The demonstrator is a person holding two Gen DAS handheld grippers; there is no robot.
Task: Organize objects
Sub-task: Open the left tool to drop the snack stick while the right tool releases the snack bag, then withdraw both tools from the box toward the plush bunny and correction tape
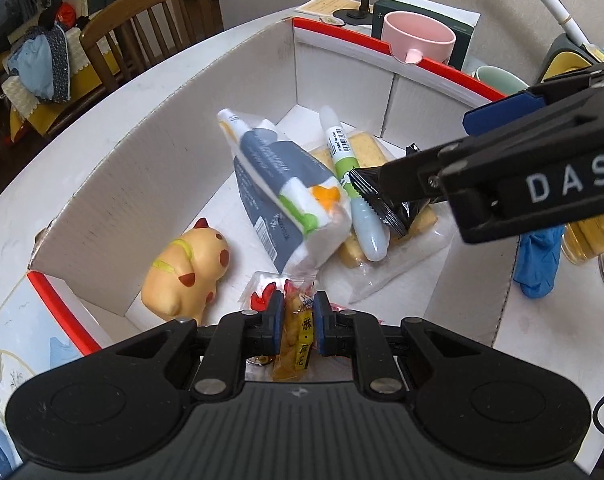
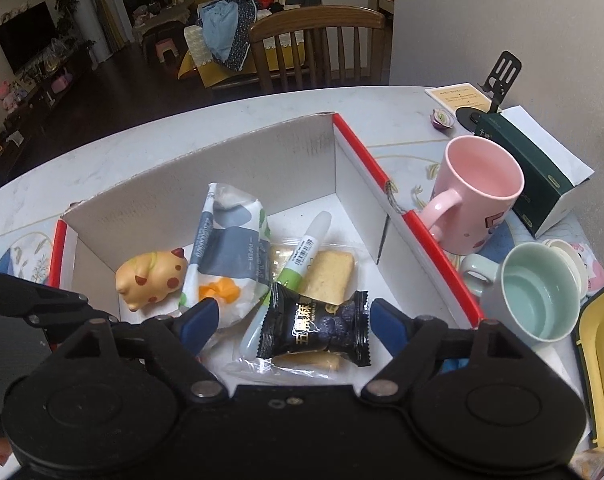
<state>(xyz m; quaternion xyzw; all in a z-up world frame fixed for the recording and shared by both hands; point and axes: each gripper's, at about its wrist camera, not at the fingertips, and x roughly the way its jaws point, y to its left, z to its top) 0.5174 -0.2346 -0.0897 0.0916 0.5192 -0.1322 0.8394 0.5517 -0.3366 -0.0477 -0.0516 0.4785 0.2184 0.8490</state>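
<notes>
left gripper [image 1: 297, 312] is closed on yellow snack packet [image 1: 295, 344] above white box [image 1: 141, 168]; right gripper [image 2: 291, 320] stands open, black candy wrapper [image 2: 316, 326] between its fingers, untouched.

The box [image 2: 350, 168] is white inside with a red rim. The toy pig [image 2: 149, 276] is yellow with brown spots. The tissue pack [image 1: 285, 184] is grey and white with an orange patch. The glue pen [image 2: 308, 250] is green and white. The candy wrapper [image 2: 316, 330] is black. One mug [image 2: 478, 196] is pink, another mug [image 2: 538, 300] pale green.
</notes>
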